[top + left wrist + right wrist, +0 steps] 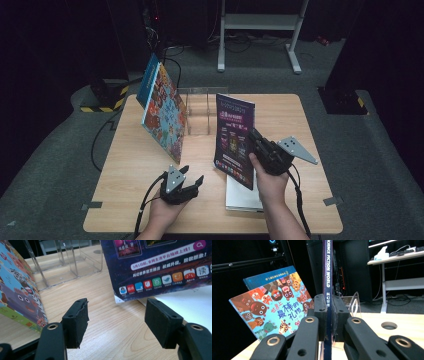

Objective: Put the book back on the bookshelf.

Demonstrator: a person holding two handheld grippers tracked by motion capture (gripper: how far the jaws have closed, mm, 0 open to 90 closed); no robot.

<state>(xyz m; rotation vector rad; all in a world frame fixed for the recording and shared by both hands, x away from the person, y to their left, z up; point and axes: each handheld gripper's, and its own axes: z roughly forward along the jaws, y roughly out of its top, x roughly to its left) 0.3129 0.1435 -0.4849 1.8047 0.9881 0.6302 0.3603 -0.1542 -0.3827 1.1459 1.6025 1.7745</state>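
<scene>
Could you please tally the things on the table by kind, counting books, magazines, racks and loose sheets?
Books: 2, a colourful one and a blue one behind it
Magazines: 1, the purple magazine held upright
Clear racks: 1
White sheets: 1
Total: 5

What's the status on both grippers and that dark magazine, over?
Right gripper shut on magazine, upright by its spine. Left gripper open, empty. Clear rack behind; picture books leaning left of it.
</scene>
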